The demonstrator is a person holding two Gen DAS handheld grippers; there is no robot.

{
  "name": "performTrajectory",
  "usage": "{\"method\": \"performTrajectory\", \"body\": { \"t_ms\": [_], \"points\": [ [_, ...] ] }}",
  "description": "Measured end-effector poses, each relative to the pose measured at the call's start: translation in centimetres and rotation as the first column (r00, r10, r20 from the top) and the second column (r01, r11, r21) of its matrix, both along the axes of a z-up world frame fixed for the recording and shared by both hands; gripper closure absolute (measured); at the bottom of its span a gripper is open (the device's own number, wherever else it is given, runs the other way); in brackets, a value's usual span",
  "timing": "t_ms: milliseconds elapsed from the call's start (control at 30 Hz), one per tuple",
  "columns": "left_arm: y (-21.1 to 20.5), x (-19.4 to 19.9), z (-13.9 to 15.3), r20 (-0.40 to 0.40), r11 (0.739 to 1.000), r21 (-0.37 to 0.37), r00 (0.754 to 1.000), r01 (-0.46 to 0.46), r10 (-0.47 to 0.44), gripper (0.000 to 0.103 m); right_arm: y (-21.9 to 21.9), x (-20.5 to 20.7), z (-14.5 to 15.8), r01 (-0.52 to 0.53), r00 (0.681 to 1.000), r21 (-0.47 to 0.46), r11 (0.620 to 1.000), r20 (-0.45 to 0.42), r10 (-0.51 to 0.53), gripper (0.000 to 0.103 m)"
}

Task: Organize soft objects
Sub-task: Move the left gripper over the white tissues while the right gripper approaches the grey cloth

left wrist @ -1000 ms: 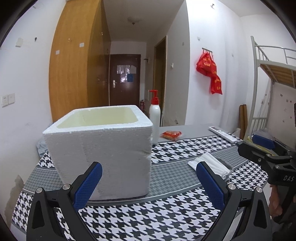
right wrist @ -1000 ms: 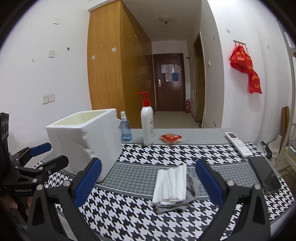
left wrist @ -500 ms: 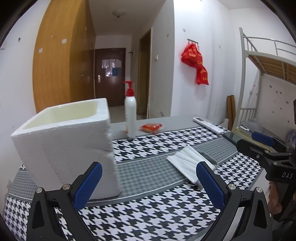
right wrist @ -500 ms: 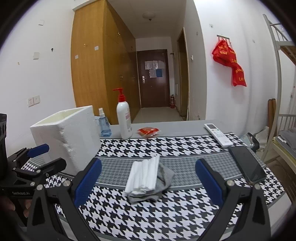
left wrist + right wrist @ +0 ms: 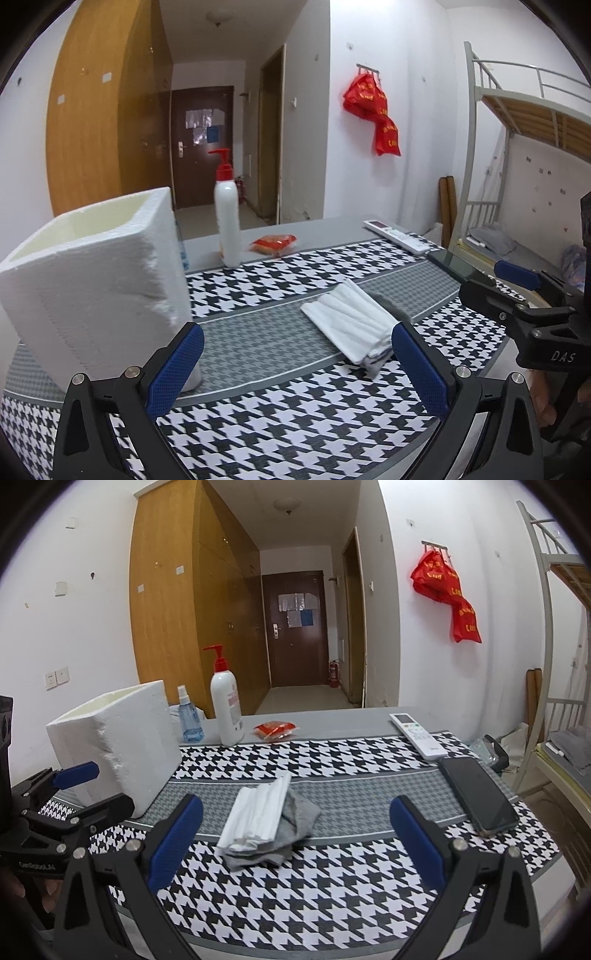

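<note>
Table: houndstooth tablecloth [image 5: 332, 893], foam box [image 5: 122, 738] at 10 o'clock.
Socks: folded white pair [image 5: 258, 816] stacked on grey one [image 5: 299, 812], long axis toward 1 o'clock.
Right gripper [image 5: 295, 834]: spread wide, empty, socks framed dead ahead.
Left gripper [image 5: 297, 360]: also wide, empty, socks seen at 1 o'clock.

Folded white cloth [image 5: 258, 816] atop grey cloth [image 5: 295, 821]; right of foam box [image 5: 118, 746].

Table layout, cloths central, box at left.
A folded white cloth [image 5: 258, 814] is laid on a crumpled grey cloth [image 5: 295, 821] mid-table on the houndstooth-patterned tablecloth [image 5: 332, 886]. A white foam box [image 5: 118, 746] is set to their left; behind it a small blue spray bottle [image 5: 190, 720], a white pump bottle with red top [image 5: 225, 709] and a red packet [image 5: 275, 730]. A white remote control [image 5: 417, 734] and black phone [image 5: 476, 794] are placed right.
</note>
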State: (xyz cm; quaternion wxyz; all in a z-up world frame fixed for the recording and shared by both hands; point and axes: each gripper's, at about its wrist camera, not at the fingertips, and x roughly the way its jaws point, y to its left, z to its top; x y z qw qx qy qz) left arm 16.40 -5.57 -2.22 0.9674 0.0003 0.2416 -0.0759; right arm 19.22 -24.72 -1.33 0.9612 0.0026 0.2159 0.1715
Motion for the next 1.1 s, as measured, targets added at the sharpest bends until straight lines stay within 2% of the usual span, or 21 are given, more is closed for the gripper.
{"method": "performTrajectory", "body": {
  "t_ms": [667,933,1100],
  "points": [
    [-2.1,3.8,-1.9,-0.108,1.000,-0.009,0.994,-0.018,0.017,0.001,-1.7,2.6,-2.2,-0.003,0.997,-0.001,1.000,-0.077,0.003,0.001],
    [-2.7,5.5,-2.7,-0.163,0.998,0.008,0.985,-0.060,0.060,0.001,-2.5,4.2,-3.3,0.006,0.992,-0.009,1.000,-0.123,-0.007,0.001],
    [-3.3,6.4,-2.8,-0.163,0.997,0.021,0.983,-0.079,0.082,0.001,-2.6,4.8,-3.4,-0.005,0.992,-0.037,0.999,-0.130,0.000,0.001]
  ]
}}
